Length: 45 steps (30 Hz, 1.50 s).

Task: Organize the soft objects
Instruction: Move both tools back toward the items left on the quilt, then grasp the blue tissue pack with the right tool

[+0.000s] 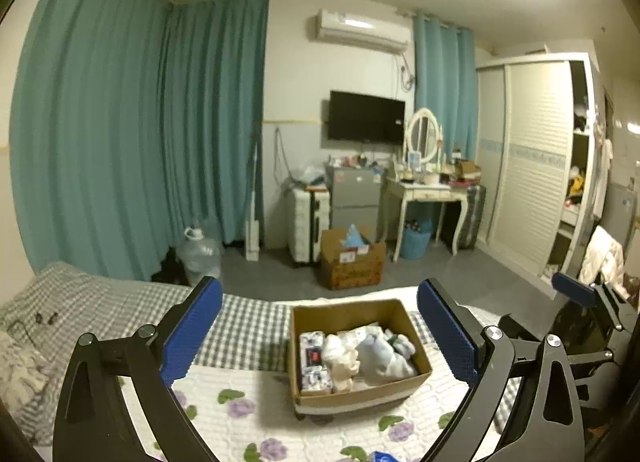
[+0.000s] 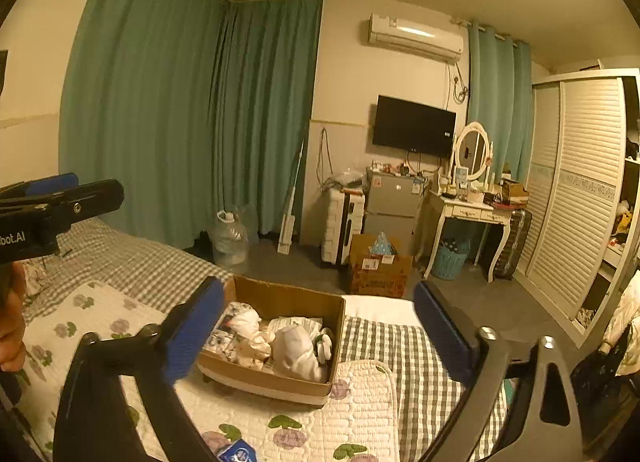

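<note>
An open cardboard box [image 1: 412,336] sits on the bed and holds soft things: white plush toys [image 1: 382,354], a cream cloth bundle [image 1: 344,366] and tissue packs [image 1: 314,358]. It also shows in the right wrist view [image 2: 280,382], with a white plush [image 2: 298,352] inside. My left gripper [image 1: 320,336] is open and empty, held above the bed in front of the box. My right gripper [image 2: 320,336] is open and empty, near the box's right side. The right gripper shows in the left wrist view [image 1: 576,294]; the left one shows in the right wrist view [image 2: 60,197].
A floral quilted pad [image 1: 256,414] lies on a grey checked sheet [image 1: 120,302]. A blue packet [image 2: 236,454] lies at the near edge. Beyond the bed are a floor box [image 1: 352,262], water jug [image 1: 200,252], suitcase [image 1: 308,221], dressing table [image 1: 428,193] and wardrobe [image 1: 532,165].
</note>
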Tool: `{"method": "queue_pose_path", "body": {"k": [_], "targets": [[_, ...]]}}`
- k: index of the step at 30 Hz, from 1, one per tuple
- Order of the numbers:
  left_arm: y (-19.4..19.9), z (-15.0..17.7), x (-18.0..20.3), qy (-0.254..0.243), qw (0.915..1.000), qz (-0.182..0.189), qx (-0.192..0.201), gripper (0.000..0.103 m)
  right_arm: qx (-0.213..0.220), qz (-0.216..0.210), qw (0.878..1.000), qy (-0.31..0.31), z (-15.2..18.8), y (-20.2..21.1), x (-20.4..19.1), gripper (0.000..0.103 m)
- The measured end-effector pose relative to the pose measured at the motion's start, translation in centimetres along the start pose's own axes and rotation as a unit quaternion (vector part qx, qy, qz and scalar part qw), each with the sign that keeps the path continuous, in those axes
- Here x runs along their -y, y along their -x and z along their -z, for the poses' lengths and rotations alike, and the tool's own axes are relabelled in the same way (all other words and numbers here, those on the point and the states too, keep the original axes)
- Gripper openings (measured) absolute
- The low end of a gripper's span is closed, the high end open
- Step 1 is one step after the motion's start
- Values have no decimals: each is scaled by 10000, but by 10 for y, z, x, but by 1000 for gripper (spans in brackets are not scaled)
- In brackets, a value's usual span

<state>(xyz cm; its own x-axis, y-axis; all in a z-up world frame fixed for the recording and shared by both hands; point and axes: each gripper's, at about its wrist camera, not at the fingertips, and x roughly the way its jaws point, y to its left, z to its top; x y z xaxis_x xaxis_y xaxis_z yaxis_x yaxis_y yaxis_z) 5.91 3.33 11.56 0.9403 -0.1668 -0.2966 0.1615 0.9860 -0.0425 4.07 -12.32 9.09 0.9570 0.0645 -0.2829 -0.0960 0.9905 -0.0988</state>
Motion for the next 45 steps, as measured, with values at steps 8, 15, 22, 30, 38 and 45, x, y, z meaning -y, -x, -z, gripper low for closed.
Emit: {"method": "queue_pose_path", "body": {"k": [8, 15, 22, 30, 38, 45], "targets": [[31, 7, -1, -42, 9996, -159, 236, 103, 177, -50, 9998, -93, -3, 47, 0, 103], [34, 19, -1, -34, 9994, -254, 225, 103, 194, -116, 9996, -164, -2, 59, -1, 103], [21, 34, -9, -85, 9995, -296, 111, 103, -103, -69, 9999, -3, 14, 43, -8, 103], [-10, 66, -24, 154, 9990, 49, -424, 103, -862, -199, 9958, 243, 57, 3, -26, 103], [-45, 108, -30, -20, 9953, -269, -931, 85, -1760, -624, 9821, 249, 121, -54, -40, 98], [-74, 145, -30, -25, 9885, -206, -1497, 85, -2543, -916, 9618, 429, 173, -99, -62, 84]]}}
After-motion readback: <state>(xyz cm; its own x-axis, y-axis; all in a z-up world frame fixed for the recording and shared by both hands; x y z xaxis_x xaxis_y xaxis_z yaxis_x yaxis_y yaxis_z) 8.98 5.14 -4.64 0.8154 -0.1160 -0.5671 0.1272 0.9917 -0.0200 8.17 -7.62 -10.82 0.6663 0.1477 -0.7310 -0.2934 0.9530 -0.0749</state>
